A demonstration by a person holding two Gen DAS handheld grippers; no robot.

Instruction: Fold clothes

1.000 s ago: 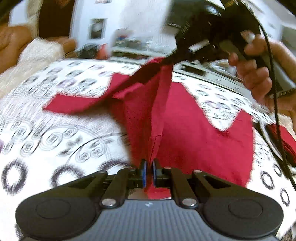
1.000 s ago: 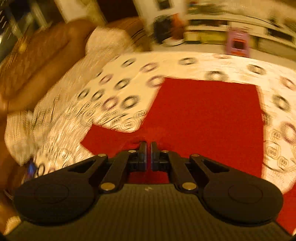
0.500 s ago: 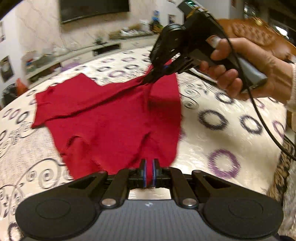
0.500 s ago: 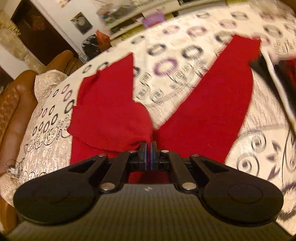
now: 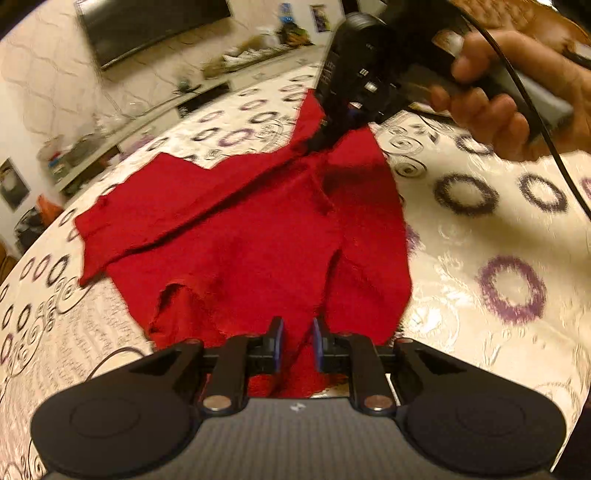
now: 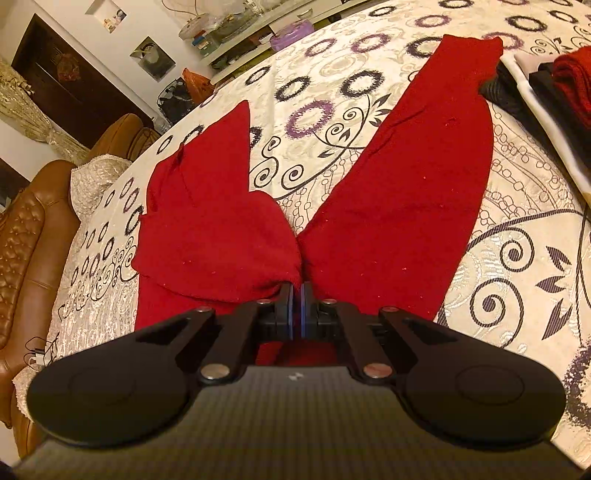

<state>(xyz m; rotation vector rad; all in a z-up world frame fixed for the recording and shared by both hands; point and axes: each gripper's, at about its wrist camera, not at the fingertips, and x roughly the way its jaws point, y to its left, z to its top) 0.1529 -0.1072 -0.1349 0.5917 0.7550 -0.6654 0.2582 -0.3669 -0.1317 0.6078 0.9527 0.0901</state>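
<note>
A red knit garment [image 5: 240, 240] lies spread on a cream cover patterned with rings [image 5: 498, 221]. In the left wrist view my left gripper [image 5: 297, 347] is at its near edge, fingers parted, with a ridge of red cloth loose between them. At the far end a hand [image 5: 509, 110] holds my right gripper [image 5: 325, 138], whose tips pinch the cloth. In the right wrist view my right gripper [image 6: 297, 302] is shut on the red garment [image 6: 406, 177]; one part is folded over at the left and a long sleeve runs out to the right.
A pile of folded dark and red clothes [image 6: 554, 74] sits at the cover's far right. A brown leather sofa [image 6: 26, 240] borders the left. A thin cable [image 5: 110, 354] lies on the cover near my left gripper. A TV [image 5: 147, 26] and a low shelf stand beyond.
My left gripper's fingers have parted and let go of the cloth. The right gripper has stayed shut on it, and the garment has settled flatter on the cover.
</note>
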